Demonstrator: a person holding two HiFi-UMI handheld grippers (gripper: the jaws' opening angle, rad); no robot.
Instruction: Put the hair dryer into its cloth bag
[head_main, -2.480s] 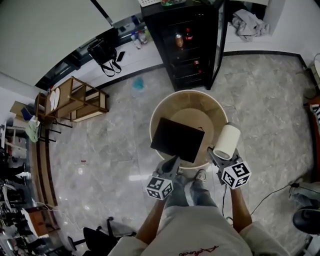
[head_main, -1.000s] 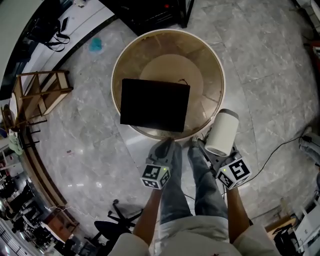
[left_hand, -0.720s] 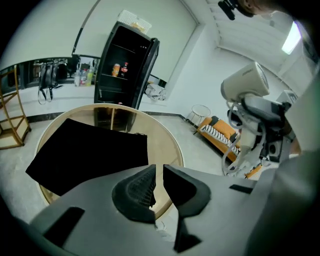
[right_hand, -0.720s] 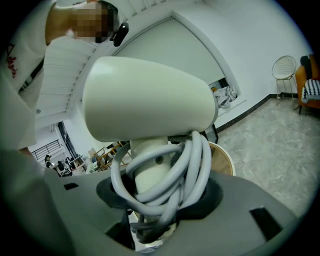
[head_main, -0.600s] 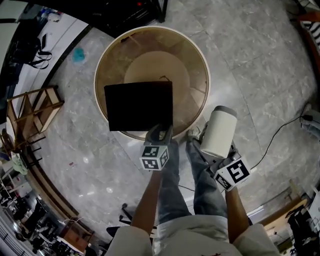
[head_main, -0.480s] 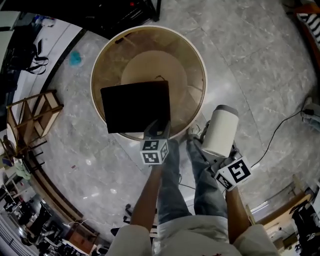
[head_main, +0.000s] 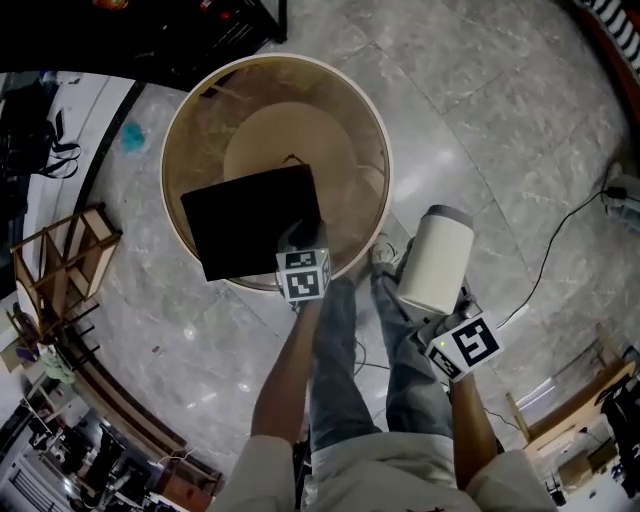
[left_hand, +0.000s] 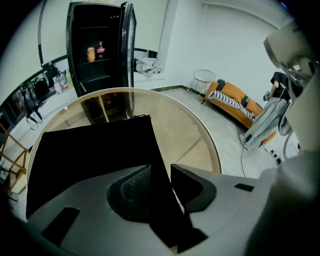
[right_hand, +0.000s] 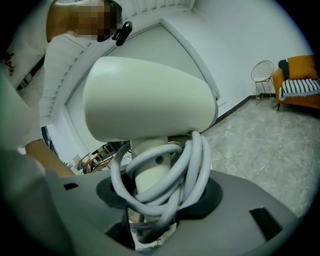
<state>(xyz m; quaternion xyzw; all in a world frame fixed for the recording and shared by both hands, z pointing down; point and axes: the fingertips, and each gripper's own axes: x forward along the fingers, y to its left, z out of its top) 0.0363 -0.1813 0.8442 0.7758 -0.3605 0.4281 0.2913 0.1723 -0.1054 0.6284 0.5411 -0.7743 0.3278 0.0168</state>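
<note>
Surroundings: grey marbled floor (head_main: 480, 120). A round tan table with a darker outer ring (head_main: 375, 150) stands directly in front of the person. A tall black glass-door cabinet holding a few drinks (left_hand: 100, 50) is beyond the table. A light wooden rack (head_main: 60, 260) stands off to the left, and a small teal object (head_main: 132, 137) lies on the floor near it. An orange sofa with a striped cushion (left_hand: 235, 102) and a white wire side table (left_hand: 202, 80) stand by the far wall. A thin dark cable (head_main: 560, 240) trails across the floor at right.

Obstruction: nothing lies on the table except the flat black cloth bag (head_main: 250, 220). It rests on the near-left part of the top, and its near corner reaches the rim.

Left gripper (head_main: 300, 240): pointed steeply down over the bag's near right edge. The jaws stand wide and are closing. A corner of the bag lies in the gap between them, and the pads are not pinching it.

Right gripper (right_hand: 162, 195): jaws clamped on the handle of the white, barrel-shaped hair dryer (head_main: 436, 258). The pale grey cord (right_hand: 195, 165) is looped around that handle. The dryer is held outside the table's rim, to the right, above the person's right leg (head_main: 405, 380). It is apart from the bag.
</note>
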